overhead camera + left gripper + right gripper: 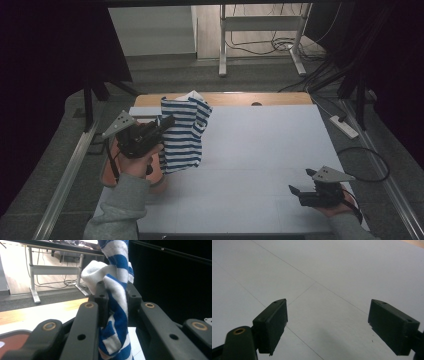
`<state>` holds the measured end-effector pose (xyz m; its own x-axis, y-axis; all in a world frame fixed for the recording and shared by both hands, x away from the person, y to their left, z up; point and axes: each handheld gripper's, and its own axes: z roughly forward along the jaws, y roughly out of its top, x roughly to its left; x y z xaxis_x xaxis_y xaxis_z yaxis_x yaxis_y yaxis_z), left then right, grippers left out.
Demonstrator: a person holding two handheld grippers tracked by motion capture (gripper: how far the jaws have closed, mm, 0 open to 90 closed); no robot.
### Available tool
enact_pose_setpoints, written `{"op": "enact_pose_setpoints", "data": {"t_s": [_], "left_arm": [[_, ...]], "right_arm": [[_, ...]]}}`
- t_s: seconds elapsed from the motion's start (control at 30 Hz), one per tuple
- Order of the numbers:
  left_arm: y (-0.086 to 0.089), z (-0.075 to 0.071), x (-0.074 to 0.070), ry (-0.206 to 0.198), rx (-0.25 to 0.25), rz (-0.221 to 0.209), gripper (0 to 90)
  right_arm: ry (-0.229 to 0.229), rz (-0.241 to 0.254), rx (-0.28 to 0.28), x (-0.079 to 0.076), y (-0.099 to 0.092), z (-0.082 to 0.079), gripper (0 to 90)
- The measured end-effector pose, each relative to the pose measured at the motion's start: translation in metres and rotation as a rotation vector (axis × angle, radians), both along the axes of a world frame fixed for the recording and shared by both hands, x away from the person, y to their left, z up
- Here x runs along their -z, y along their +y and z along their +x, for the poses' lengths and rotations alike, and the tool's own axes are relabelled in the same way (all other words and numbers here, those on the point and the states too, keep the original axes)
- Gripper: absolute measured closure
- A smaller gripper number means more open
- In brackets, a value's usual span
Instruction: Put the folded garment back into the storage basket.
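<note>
Striped cloth: blue-and-white garment (183,135), bunched, hanging above the worktop (260,165)
Left claw (167,121): clamped on the garment
Right claw (301,183): spread wide, holding nothing, well apart from the garment

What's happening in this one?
A person works at a white table with a gripper in each hand. The left gripper is clamped on a blue-and-white striped cloth and holds it lifted, its lower part hanging down toward the table's left side. The right gripper sits low near the table's right front corner, jaws wide apart with nothing between them.
</note>
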<state>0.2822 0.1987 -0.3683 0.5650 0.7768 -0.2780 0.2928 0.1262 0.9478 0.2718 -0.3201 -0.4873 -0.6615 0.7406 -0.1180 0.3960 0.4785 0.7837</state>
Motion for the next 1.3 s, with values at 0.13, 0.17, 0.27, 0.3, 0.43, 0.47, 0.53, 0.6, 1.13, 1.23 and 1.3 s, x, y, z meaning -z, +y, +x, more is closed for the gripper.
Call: {"op": "enact_pose_setpoints", "data": {"t_s": [0.13,0.17,0.27,0.3,0.43,0.47,0.53,0.6,1.13,1.23,1.3], "left_arm": [[0.005,-0.001,-0.001,0.003,-0.01,-0.002,76.8],[0.007,-0.002,-0.001,0.003,-0.013,-0.002,76.9],[0.014,-0.004,-0.004,-0.003,-0.028,-0.003,76.9],[0.014,-0.004,-0.004,-0.003,-0.028,-0.003,76.9],[0.022,-0.007,-0.006,-0.006,-0.045,0.001,76.9],[0.024,-0.008,-0.007,-0.007,-0.05,0.0,76.9],[0.03,-0.01,-0.009,-0.009,-0.061,0.003,76.8],[0.032,-0.011,-0.009,-0.009,-0.066,0.0,76.9],[0.061,-0.014,-0.007,0.008,-0.143,-0.004,76.8],[0.064,-0.015,-0.007,0.009,-0.147,-0.001,76.9],[0.066,-0.016,-0.006,0.01,-0.15,0.004,76.8]], "right_arm": [[-0.001,0.002,0.002,0.0,0.0,0.0,16.6],[-0.002,0.003,0.002,0.0,0.0,0.0,16.6],[-0.002,0.003,0.002,0.0,0.0,0.0,16.6],[-0.002,0.002,0.002,0.0,0.0,0.0,16.6],[-0.002,0.002,0.002,0.0,0.0,0.0,16.6],[-0.002,0.001,0.002,0.0,0.0,0.0,16.6],[0.0,0.0,0.003,0.0,0.0,0.0,16.6],[0.0,0.001,0.003,0.0,0.0,0.0,16.6],[0.004,-0.004,0.006,0.001,0.0,0.001,16.6],[0.002,-0.003,0.006,0.001,0.0,0.0,16.7],[0.002,-0.002,0.007,0.001,0.0,0.0,16.7]]}}
